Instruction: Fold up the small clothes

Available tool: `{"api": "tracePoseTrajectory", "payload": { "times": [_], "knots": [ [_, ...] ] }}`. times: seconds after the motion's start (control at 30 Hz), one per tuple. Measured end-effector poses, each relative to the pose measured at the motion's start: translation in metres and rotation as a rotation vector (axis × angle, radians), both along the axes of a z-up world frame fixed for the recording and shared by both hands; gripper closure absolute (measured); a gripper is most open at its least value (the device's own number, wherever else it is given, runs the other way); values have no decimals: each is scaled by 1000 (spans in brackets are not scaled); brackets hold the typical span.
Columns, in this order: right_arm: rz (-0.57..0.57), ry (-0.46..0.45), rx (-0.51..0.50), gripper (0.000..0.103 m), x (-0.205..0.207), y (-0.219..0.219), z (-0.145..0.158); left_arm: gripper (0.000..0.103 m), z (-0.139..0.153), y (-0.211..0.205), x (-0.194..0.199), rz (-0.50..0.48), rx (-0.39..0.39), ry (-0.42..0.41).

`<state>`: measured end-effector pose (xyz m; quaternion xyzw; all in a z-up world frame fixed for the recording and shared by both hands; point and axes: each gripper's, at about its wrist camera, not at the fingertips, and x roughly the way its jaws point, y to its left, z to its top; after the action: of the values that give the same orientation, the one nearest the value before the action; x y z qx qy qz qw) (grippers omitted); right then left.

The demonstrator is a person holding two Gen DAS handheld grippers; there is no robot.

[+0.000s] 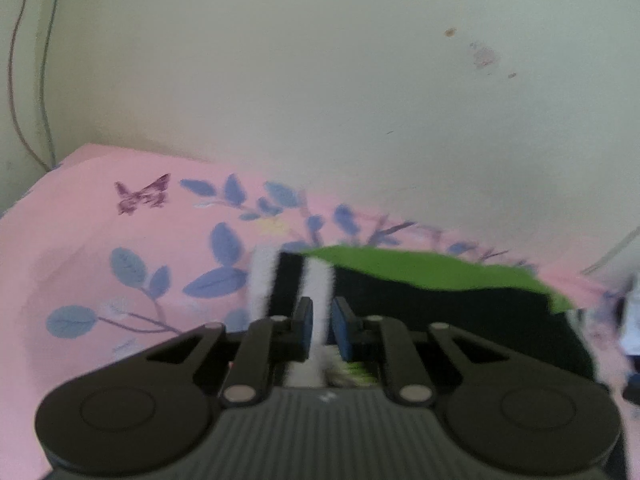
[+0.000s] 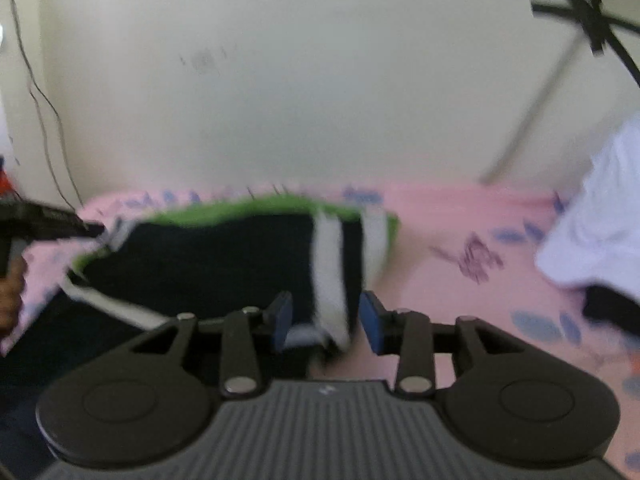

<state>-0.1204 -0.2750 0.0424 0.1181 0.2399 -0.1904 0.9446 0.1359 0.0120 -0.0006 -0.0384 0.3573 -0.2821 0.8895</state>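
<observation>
Right wrist, garment [image 2: 208, 264] lying crosswise, left-right

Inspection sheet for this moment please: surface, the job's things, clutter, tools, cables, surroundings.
Surface: pink bedsheet with blue leaf and butterfly print.
Job's things: black garment with white stripes and green lining, lying on the sheet, one edge lifted.
Clutter: white cloth at the right, with something dark under it.
Tools: left tool shut on a white stripe of the garment; right tool open, striped edge between its jaws, pads not pressing.
Cables: thin wires hanging down the wall at the left.
Surroundings: pale wall with small stains; black tape cross.
</observation>
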Motion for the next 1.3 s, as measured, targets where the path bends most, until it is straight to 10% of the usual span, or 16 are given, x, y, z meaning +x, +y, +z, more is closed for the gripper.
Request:
{"api": "tracePoseTrajectory", "payload": {
  "times": [0.2, 0.4, 0.63, 0.77, 1.3],
  "knots": [
    [51, -65, 50, 63, 60, -11, 33, 90, -1, -26, -17, -92, 74, -52],
    [103, 65, 180, 66, 100, -4, -29, 88, -20, -45, -23, -126, 206, -132],
    [73, -63, 312, 73, 79, -22, -42, 85, -24, -49, -25, -113, 235, -161],
    [70, -62, 298, 73, 79, -18, -43, 60, -26, -48, -19, -56, 251, -151],
    [49, -74, 290, 70, 65, -11, -38, 49, -27, -42, -14, -33, 235, -125]
  ]
}}
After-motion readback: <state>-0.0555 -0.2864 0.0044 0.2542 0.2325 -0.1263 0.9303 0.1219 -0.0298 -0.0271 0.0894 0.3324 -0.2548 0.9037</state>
